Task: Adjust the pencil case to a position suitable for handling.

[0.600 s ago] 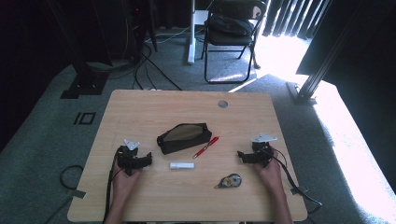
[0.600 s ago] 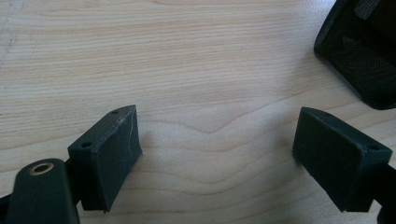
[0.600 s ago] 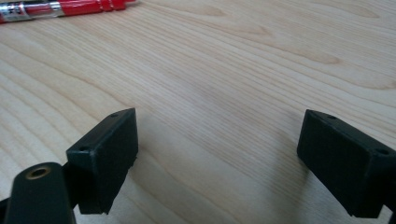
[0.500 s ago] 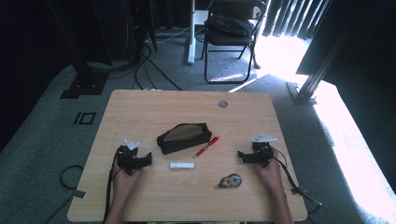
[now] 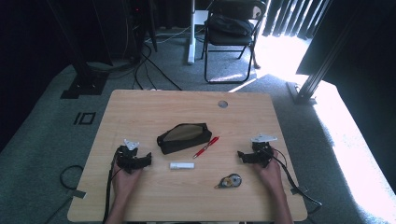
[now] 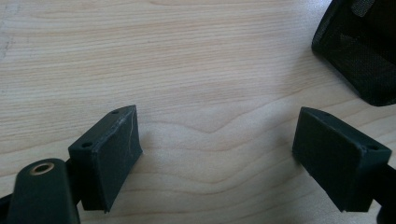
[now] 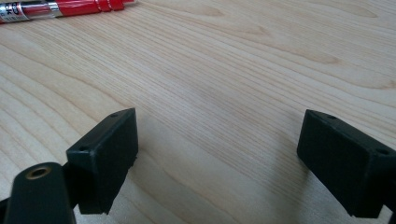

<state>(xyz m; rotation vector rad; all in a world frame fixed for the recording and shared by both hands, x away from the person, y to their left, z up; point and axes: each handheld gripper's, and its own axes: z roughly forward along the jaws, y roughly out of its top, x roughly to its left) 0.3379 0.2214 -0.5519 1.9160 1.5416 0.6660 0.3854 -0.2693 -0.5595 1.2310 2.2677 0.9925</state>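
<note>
Both grippers are held low on the pale wooden table [image 5: 140, 107] — left gripper [image 6: 217, 154] near the black fabric pencil pouch [image 5: 183, 137], right gripper [image 7: 219, 158] near the red pen [image 7: 60, 8] — jaws spread wide, nothing gripped.

Looks like lab or recording studio room set up for tabletop work. Light wood-grain rectangular surface [image 5: 140, 107] stands alone on grey carpeted floor [image 5: 42, 140]. Black cables [image 5: 154, 65] trail across carpet toward dark stand bases [image 5: 81, 86] at rear left. Black folding chair [image 5: 231, 32] behind surface. Aluminium frame post [image 5: 322, 65] angled at right. Dark curtains or blinds along back wall, bright sunlight patch [image 5: 359, 140] on carpet at right. Black square marker [image 5: 85, 118] on carpet near left corner.
</note>
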